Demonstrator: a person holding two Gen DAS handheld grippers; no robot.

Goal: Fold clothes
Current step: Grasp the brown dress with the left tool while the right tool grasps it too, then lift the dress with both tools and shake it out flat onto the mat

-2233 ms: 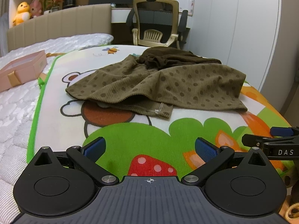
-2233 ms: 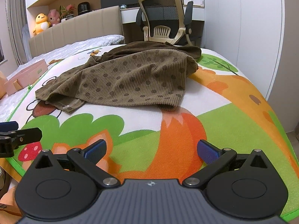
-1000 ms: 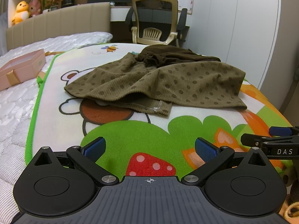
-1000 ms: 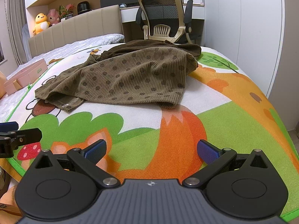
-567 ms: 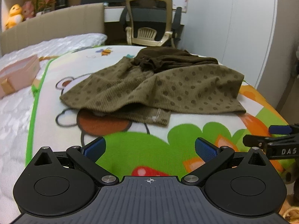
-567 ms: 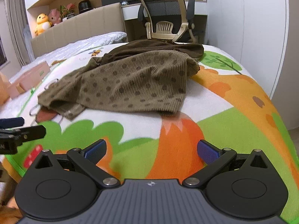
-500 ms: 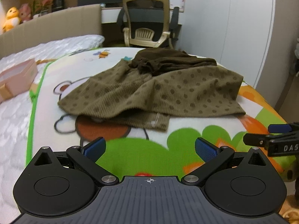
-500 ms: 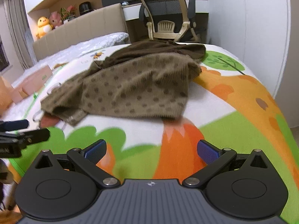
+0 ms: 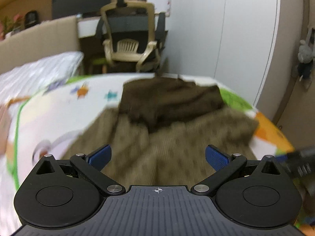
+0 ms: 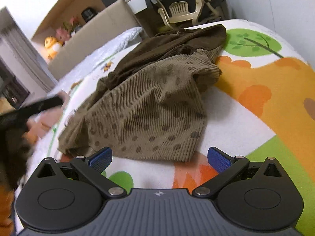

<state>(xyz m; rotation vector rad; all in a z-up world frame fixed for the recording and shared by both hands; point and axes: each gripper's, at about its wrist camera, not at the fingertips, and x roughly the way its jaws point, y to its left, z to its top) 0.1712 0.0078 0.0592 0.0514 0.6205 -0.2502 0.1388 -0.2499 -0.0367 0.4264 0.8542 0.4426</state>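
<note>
On the mat (image 10: 246, 118) covering the bed lie two garments: one dotted olive top (image 10: 149, 106) (image 9: 177, 147) in a rumpled heap near the mat's middle, and one dark brown piece (image 10: 177, 41) (image 9: 169, 102) overlapping its far end, toward the mat's far edge. Both tools hang with fingers wide apart, gripping nothing. Left tool (image 9: 157, 155) hovers over the dotted top; its view is blurred. Right tool (image 10: 159, 157) sits just short of that top's near hem. One office chair (image 9: 130, 43) stands beyond the bed.
</note>
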